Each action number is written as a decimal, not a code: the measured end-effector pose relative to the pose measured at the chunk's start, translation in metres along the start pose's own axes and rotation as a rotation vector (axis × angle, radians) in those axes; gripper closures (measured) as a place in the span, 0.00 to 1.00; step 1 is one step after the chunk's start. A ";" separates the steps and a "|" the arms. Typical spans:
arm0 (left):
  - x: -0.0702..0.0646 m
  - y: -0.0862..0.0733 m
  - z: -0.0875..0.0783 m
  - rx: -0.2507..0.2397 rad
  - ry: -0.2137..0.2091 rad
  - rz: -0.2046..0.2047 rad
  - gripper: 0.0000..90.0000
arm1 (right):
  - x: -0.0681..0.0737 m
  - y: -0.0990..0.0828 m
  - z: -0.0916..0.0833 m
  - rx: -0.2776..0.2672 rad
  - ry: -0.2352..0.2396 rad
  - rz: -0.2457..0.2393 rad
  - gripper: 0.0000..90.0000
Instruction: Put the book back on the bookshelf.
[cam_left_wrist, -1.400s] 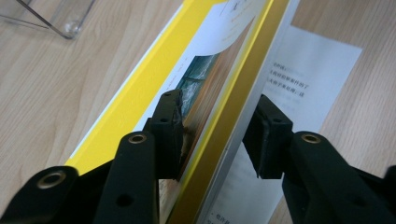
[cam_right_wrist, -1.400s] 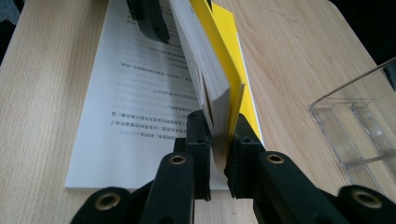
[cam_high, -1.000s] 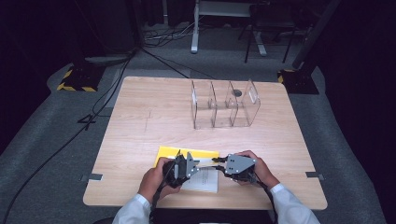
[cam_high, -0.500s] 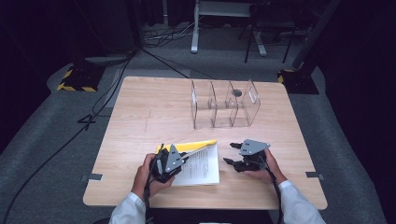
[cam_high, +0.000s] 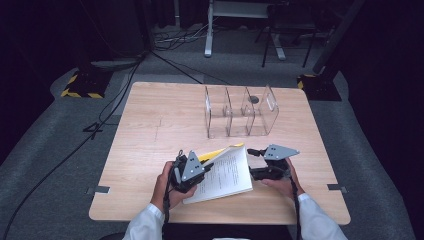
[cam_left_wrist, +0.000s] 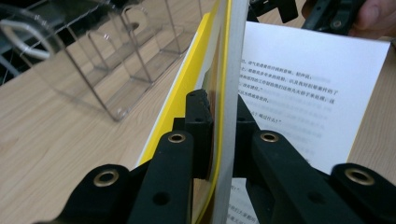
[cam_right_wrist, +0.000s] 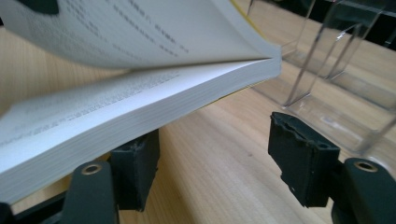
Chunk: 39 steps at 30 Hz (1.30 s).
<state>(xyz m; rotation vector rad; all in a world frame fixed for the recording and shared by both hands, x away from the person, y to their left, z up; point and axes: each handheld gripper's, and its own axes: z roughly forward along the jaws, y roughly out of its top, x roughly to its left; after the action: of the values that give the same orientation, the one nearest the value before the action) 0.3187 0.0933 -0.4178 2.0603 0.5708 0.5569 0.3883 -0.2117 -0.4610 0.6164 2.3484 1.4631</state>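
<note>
You see the table (cam_high: 150, 125) evenly lit from overhead, its surroundings nearly black, soft short shadows, your gripper views sharp at mid-distance, the near jaws and book (cam_right_wrist: 140, 98) text blurred.

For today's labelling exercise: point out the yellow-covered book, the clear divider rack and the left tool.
book (cam_high: 227, 172), high view, open white page.
clear divider rack (cam_high: 241, 112), high view, middle partition.
left tool (cam_left_wrist: 219, 116), left gripper view, between its tips.

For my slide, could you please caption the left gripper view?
Left gripper clamps the yellow-covered book's front pages upright.
</note>
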 end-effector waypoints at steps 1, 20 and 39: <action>-0.001 0.003 0.002 -0.001 -0.012 0.004 0.92 | 0.000 0.000 0.000 0.000 0.000 0.000 0.40; -0.013 -0.014 -0.021 -0.095 -0.075 -0.058 0.91 | 0.042 0.052 -0.025 -0.140 0.042 -0.097 0.52; -0.011 0.013 0.022 -0.264 -0.213 -0.118 0.90 | 0.034 0.061 -0.045 -0.144 -0.042 -0.126 0.50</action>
<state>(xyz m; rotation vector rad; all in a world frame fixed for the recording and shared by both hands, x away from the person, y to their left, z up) 0.3250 0.0659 -0.4194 1.7958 0.4625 0.3194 0.3495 -0.2057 -0.3878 0.4483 2.1841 1.5306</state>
